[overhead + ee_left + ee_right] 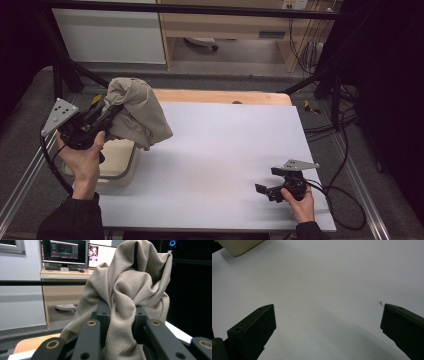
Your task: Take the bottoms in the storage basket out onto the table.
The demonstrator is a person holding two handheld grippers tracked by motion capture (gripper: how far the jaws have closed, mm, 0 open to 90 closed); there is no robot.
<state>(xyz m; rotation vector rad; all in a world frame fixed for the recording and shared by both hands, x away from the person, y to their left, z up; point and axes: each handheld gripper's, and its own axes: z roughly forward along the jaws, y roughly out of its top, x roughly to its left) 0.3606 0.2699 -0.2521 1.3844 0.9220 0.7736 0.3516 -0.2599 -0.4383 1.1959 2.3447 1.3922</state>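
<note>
A beige knit cloth (136, 107) hangs bunched from my left gripper (111, 112), lifted above the table's left side. In the left gripper view the cloth (130, 287) is pinched between the two black jaws, and my left gripper (119, 312) is shut on it. My right gripper (266, 181) rests low on the white table (220, 150) near the front right, pointing left. Its jaws stand wide apart in the right gripper view, where my right gripper (328, 320) has only bare tabletop between its fingers.
A cream plastic bin (120, 162) sits at the table's left edge, under the hanging cloth; its corner (239, 246) appears at the top left of the right gripper view. Black frame posts and cables flank the table. A wooden strip (225, 96) runs along the far edge.
</note>
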